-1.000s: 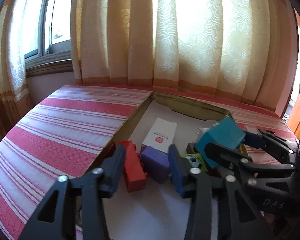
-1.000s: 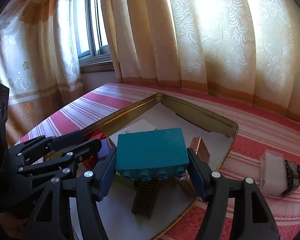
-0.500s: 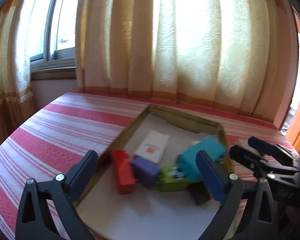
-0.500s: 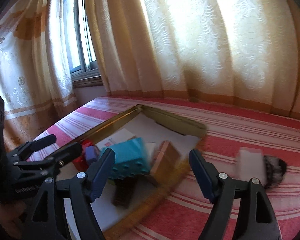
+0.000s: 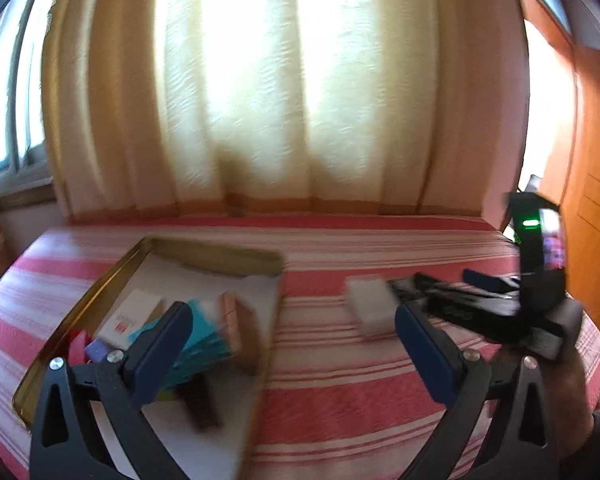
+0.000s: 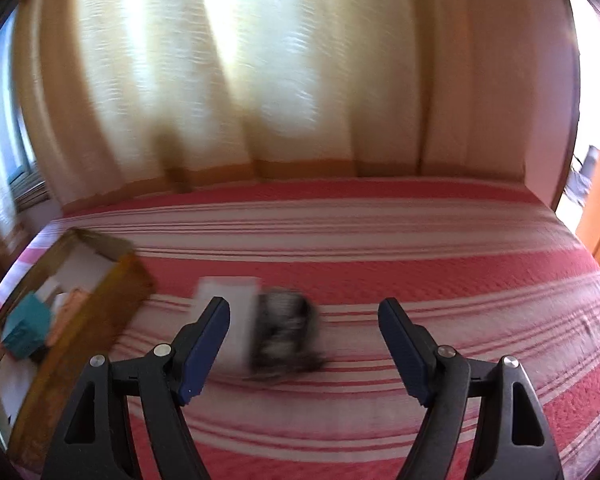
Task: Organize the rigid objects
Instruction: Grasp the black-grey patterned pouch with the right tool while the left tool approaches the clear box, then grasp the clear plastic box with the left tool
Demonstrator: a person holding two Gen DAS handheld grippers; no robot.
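We have both claws empty. Right claw (image 6: 304, 344) gapes wide, nothing between the pads; its jaws have just been opening. The white block (image 6: 228, 312) and the dark patterned object (image 6: 286, 332) touching it lie just ahead, slightly left of centre, on the striped bed cover (image 6: 420, 280); the pair's long axis seems to run crosswise. Left claw (image 5: 292, 344) is spread fully, also just opened, empty. Right claw looks nearer. Farther left, the gold tray (image 6: 100, 308) holds the teal brick (image 6: 24, 328).
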